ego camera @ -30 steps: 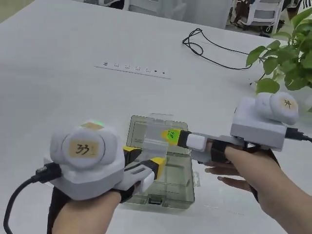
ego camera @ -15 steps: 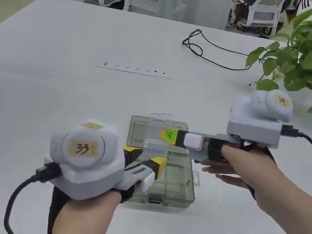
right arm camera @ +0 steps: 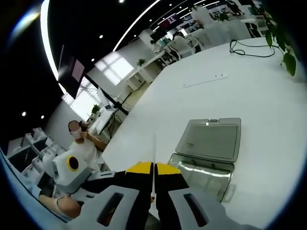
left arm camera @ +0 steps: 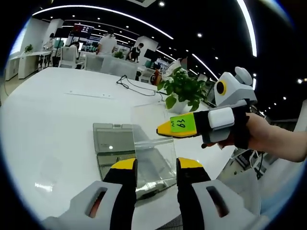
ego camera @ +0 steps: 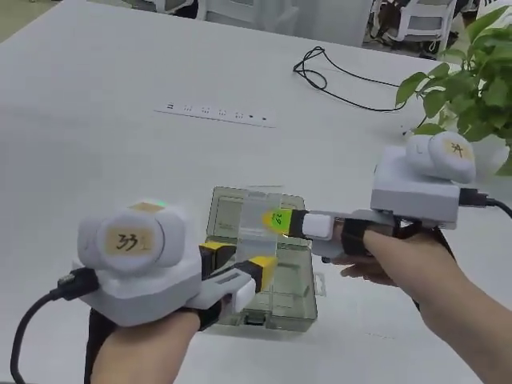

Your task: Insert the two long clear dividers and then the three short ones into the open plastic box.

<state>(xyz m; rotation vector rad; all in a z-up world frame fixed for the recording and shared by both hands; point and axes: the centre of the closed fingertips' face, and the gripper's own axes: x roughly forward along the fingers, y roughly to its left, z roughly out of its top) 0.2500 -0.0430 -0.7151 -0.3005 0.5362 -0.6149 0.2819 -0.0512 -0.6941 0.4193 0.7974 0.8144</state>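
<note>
Clear divider (left arm camera: 149, 123) is clamped in the right hand-held gripper (right arm camera: 153, 167). The left hand-held gripper (left arm camera: 156, 165) has parted jaws, with the plastic box (left arm camera: 111, 141) just ahead.

The surface (ego camera: 96, 104) is white, smooth and matt, with only a soft sheen. Just ahead of the left gripper (left arm camera: 157, 165), the plastic box (ego camera: 276, 318) is smoky see-through plastic, glossy, with light glinting off its lid. The divider (left arm camera: 149, 125) pinched in the right gripper (right arm camera: 154, 167) is thin, colourless clear plastic that shines along its edges. Both grippers have white matt plastic housings, black bodies and yellow matt jaw tips. A tan paper label (ego camera: 128, 242) sits on the left gripper's round housing, and a green sticker (left arm camera: 181, 123) on the right gripper's jaw. Beyond the right gripper, the cable (ego camera: 304, 78) looks black and rubbery, and the leaves (ego camera: 436, 100) smooth and faintly glossy.
</note>
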